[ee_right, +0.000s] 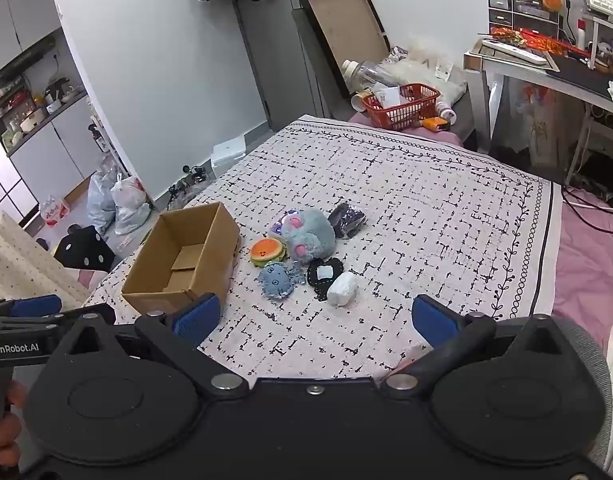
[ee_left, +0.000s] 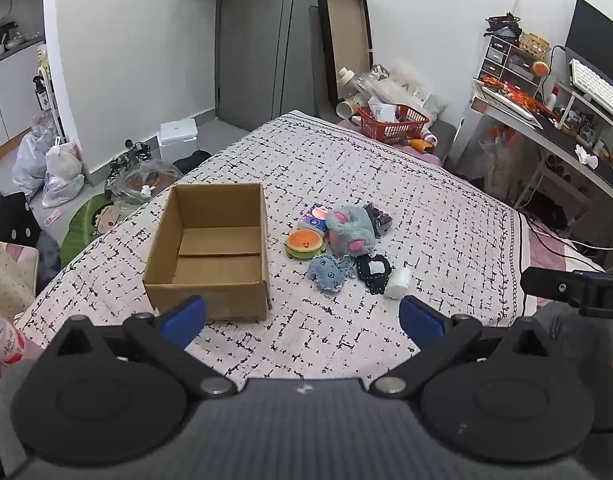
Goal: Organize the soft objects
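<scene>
An empty cardboard box (ee_left: 210, 254) stands open on the bed; it also shows in the right wrist view (ee_right: 182, 258). Right of it lies a pile of soft toys: a grey plush mouse (ee_left: 350, 230) (ee_right: 308, 238), an orange burger plush (ee_left: 304, 243) (ee_right: 267, 252), a blue octopus plush (ee_left: 326, 274) (ee_right: 276, 280), a black pouch (ee_left: 372, 272) (ee_right: 324, 276), a white soft lump (ee_left: 398, 282) (ee_right: 342, 288) and a dark packet (ee_left: 378, 218) (ee_right: 346, 218). My left gripper (ee_left: 302, 320) is open and empty, near the bed's front edge. My right gripper (ee_right: 314, 320) is open and empty, short of the pile.
The patterned bedspread (ee_left: 386, 168) covers the bed. A red basket (ee_left: 392, 122) sits at the far end. A desk (ee_left: 546, 120) with clutter stands on the right. Bags (ee_left: 58, 168) lie on the floor at left.
</scene>
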Available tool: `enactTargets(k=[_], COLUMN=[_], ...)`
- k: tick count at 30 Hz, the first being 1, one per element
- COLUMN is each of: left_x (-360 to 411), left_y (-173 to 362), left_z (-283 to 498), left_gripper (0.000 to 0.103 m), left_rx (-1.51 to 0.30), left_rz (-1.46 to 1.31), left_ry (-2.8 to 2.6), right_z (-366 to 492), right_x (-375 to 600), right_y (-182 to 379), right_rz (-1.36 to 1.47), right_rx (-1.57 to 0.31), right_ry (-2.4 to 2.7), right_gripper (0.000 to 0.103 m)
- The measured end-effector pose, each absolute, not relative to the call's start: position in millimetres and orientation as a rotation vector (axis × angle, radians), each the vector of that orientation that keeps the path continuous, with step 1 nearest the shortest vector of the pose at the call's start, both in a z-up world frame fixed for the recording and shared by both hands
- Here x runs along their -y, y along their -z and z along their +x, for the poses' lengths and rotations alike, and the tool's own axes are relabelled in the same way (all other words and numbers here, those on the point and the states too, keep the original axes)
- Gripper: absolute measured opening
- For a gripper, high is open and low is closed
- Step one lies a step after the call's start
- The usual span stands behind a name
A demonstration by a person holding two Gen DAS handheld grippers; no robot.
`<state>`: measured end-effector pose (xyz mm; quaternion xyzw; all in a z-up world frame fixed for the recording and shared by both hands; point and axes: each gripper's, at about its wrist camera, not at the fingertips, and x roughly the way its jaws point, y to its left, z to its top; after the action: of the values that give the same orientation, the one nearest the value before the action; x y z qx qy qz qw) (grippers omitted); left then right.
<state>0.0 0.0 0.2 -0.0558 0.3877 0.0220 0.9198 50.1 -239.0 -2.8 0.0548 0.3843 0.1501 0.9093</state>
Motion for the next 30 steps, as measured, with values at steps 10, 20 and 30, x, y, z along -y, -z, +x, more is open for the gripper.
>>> enactTargets(k=[10, 20, 30], left_x=[0, -1, -2], left_y=[-6, -7, -9], left_z=[-6, -6, -9], left_gripper=[0.102, 0.102, 0.102], left_rx=[-0.781, -0.782, -0.778], left_rz=[-0.13, -0.13, -0.135], left_ry=[-0.049, -0.048, -0.05], right_z=[46, 43, 43], right_x=[240, 239, 237], right_y=[-4, -4, -3], right_rz=[0.1, 0.089, 0.083], right_rx=[-0.782, -0.775, -0.772], right_ry=[-0.301, -0.299, -0.297], right_gripper=[0.103, 0.103, 0.103])
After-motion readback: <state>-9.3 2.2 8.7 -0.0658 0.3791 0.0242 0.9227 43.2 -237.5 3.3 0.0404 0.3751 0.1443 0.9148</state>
